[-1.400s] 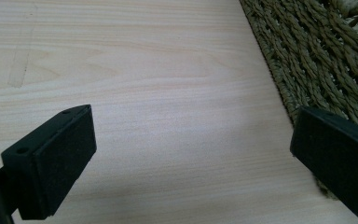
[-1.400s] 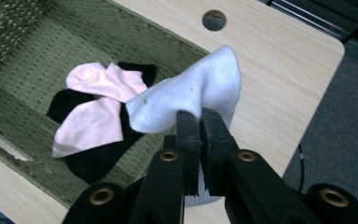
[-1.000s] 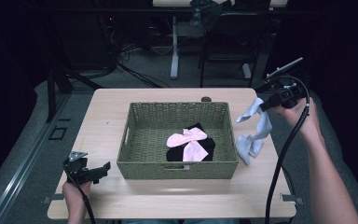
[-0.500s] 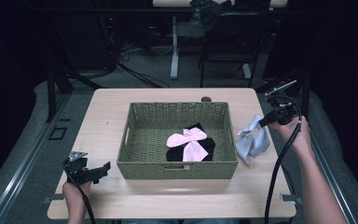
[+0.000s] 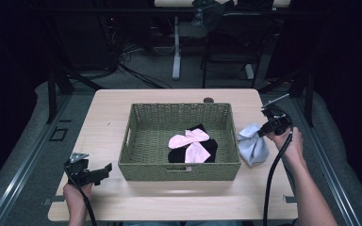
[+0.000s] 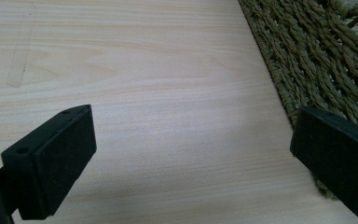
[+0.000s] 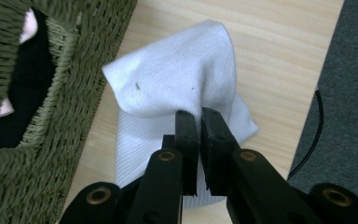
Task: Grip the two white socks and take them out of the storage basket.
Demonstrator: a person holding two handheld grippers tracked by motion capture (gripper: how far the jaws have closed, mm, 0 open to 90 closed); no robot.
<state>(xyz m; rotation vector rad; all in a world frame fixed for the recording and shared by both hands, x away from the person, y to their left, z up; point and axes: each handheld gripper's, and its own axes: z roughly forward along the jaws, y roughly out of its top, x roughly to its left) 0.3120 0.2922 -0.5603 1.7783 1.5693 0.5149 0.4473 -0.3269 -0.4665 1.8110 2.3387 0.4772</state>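
On the table [image 5: 169, 202], the right gripper [image 7: 199, 116] is clamped on the pale sock [image 7: 177, 79] beside the basket [image 5: 179, 165].

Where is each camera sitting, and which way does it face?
High view: above the table's near side, facing forward-down; both forearms, woven olive basket.
Left gripper view: on the left hand-held gripper, facing pale wooden table; open jaws.
Right gripper view: on the right hand-held gripper, jaws pinching white cloth.
All share the basket.

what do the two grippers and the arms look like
Both are black handheld tools. The left gripper has broad flat rectangular pads and a grey three-cornered plate on top. The right gripper has slim jaws with brass-coloured pivots. A black cable trails from each. Forearms are bare, no sleeves.
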